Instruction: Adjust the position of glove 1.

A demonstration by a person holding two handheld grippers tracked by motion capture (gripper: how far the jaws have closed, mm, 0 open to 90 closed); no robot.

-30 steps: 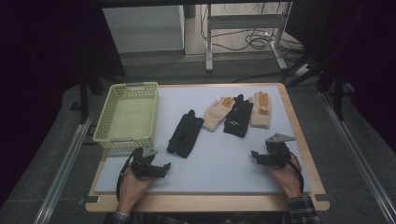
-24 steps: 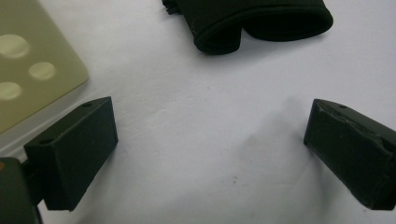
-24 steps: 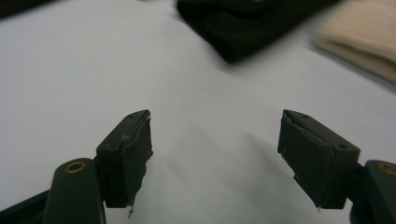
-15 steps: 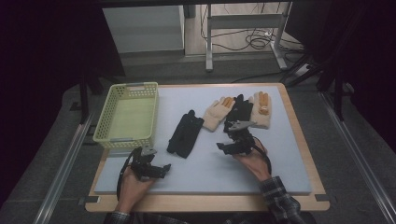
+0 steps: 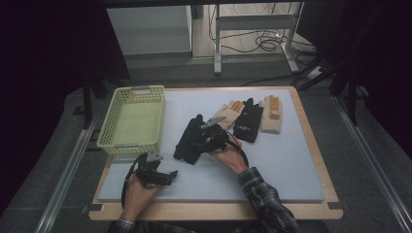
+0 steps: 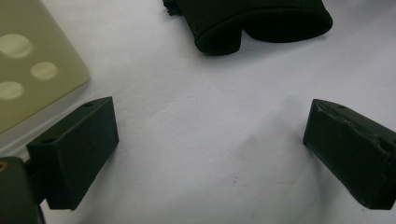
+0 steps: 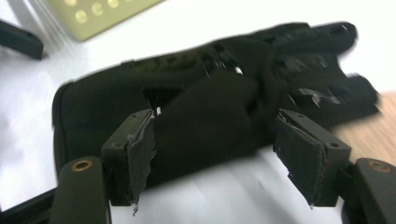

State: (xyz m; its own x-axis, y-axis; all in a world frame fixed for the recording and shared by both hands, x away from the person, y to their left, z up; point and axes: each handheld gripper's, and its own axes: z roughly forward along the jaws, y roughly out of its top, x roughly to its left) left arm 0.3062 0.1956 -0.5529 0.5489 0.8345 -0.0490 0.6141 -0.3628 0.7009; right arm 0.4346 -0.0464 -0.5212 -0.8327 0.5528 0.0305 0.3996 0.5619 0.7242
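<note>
High view: the right gripper (image 5: 203, 138) is held wide over the black glove (image 5: 189, 139) at the table's middle, its jaws just reopened; the left gripper (image 5: 163, 175), wide and empty, is kept near the front edge.

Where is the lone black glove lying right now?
High view: the black glove lies mid-table on the white mat, right of the yellow basket, with the right gripper over it.

High view: fixed above person's side of desk (image 5: 291, 174), faces forward and down, far enough to take in whole top. Left tool (image 6: 210, 154) view: rides tool, close over desk surface, black glove (image 6: 261, 21) cuff at top, basket (image 6: 32, 65) corner at left. Right tool (image 7: 215, 158) view: close, looks along jaws at same glove, basket behind. All three share glove and basket.
</note>
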